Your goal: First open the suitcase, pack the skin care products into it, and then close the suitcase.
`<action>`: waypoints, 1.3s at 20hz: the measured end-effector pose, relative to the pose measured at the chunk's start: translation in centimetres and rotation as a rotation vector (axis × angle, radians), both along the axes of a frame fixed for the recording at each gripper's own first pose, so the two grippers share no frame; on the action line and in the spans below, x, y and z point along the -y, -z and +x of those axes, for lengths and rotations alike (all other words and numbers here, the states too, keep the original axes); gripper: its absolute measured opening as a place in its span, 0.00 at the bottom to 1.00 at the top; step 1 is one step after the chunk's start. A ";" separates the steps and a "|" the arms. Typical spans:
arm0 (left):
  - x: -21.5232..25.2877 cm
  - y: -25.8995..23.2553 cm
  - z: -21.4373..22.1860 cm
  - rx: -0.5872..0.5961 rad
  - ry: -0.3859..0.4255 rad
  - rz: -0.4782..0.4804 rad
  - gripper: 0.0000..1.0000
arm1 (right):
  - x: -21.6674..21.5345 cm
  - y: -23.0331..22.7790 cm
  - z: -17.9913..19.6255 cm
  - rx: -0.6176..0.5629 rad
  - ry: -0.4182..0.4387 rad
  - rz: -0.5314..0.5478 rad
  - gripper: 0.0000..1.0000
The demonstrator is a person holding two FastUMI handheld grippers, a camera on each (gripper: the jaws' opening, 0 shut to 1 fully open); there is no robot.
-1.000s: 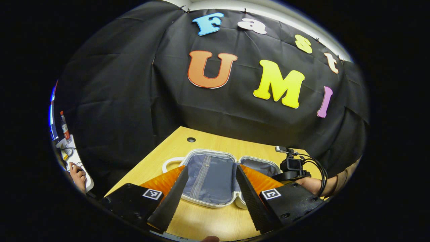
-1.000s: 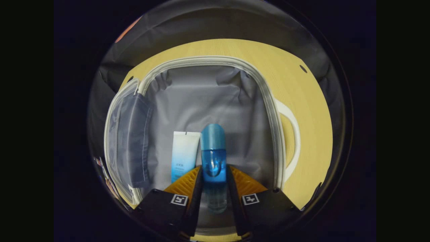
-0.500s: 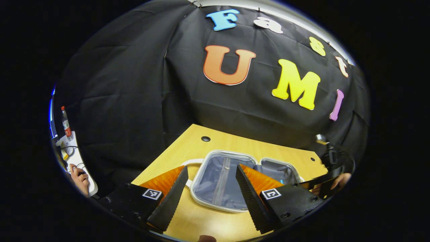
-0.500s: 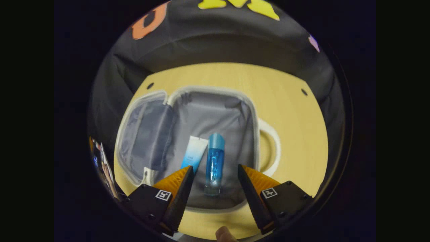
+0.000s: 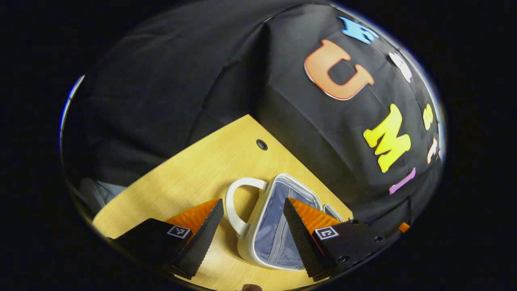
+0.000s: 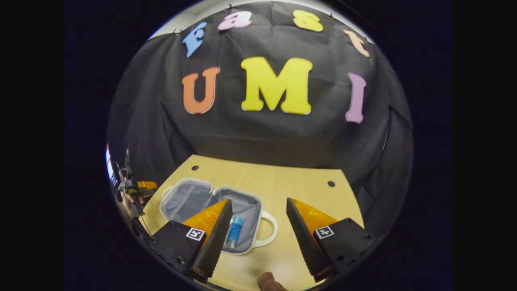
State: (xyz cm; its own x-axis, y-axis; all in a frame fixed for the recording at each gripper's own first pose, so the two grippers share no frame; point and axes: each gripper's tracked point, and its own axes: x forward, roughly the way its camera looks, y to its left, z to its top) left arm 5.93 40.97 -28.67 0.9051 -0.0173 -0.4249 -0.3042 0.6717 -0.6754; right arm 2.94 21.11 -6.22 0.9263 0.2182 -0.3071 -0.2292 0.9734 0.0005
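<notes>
Both grippers, left (image 5: 252,210) and right (image 6: 258,210), gape empty above the open suitcase (image 6: 190,198), bottle (image 6: 234,236) apparently inside.

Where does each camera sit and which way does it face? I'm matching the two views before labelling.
Left gripper view: rides the left tongs, open, tilted down at the wooden table and the open white grey-lined suitcase, handle side nearest.
Right gripper view: rides the right tongs, open, facing the booth wall across the table; the blue bottle lies in the suitcase; a fingertip shows at the bottom.
Both share the suitcase and table.
</notes>
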 end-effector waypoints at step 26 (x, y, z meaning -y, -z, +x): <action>1.5 -4.9 3.5 -0.003 -0.055 0.047 0.04 | 15.7 -8.2 -3.6 0.310 0.173 -0.008 0.80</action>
State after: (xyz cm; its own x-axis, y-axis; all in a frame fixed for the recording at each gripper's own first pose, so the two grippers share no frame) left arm 9.47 39.48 -23.75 0.9028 0.0524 -0.4269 -0.3437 0.6846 -0.6428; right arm -0.66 5.43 2.02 0.9988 0.0485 -0.0065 -0.0488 0.9975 -0.0509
